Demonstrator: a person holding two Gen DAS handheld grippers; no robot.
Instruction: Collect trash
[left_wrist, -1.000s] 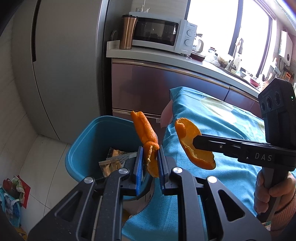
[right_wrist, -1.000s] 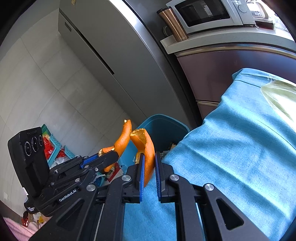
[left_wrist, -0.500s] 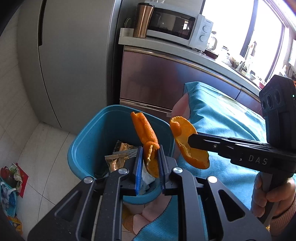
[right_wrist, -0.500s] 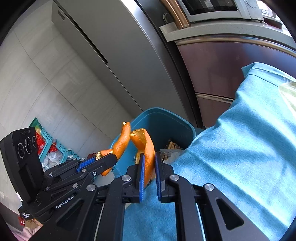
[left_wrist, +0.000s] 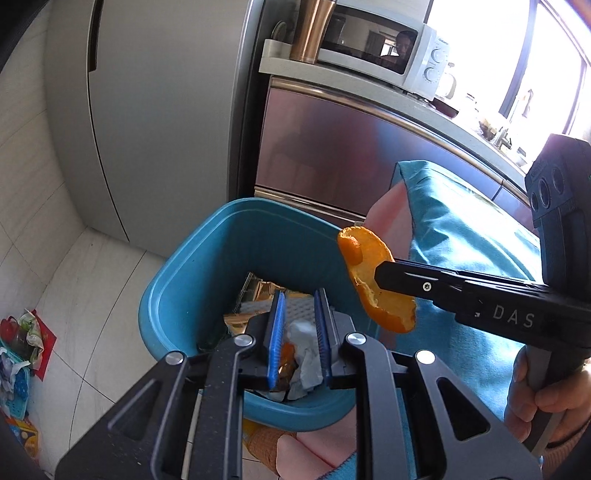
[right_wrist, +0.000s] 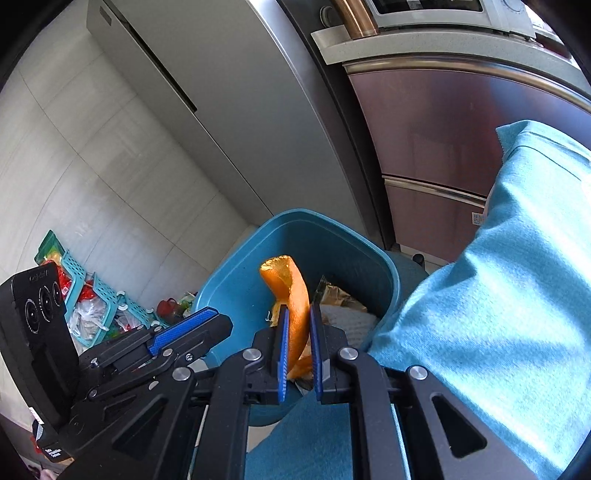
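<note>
A blue trash bin (left_wrist: 177, 295) stands on the floor beside the table and holds wrappers and crumpled paper (left_wrist: 306, 343). My left gripper (left_wrist: 298, 332) is open and empty right over the bin; an orange bit (left_wrist: 286, 349) lies in the trash below it. My right gripper (right_wrist: 297, 343) is shut on an orange peel (right_wrist: 291, 295), held over the bin's rim (right_wrist: 388, 266). In the left wrist view the peel (left_wrist: 373, 280) sticks out of the right gripper's fingers (left_wrist: 424, 286) at the bin's right edge.
A table under a blue cloth (right_wrist: 498, 295) lies to the right of the bin. A steel fridge (left_wrist: 155, 110) and a counter with a microwave (left_wrist: 376, 44) stand behind. Baskets of clutter (right_wrist: 85, 295) sit on the tiled floor at left.
My left gripper has opened and its orange peel has dropped into the bin. Both grippers have moved left, over the bin; the right still grips its peel.
</note>
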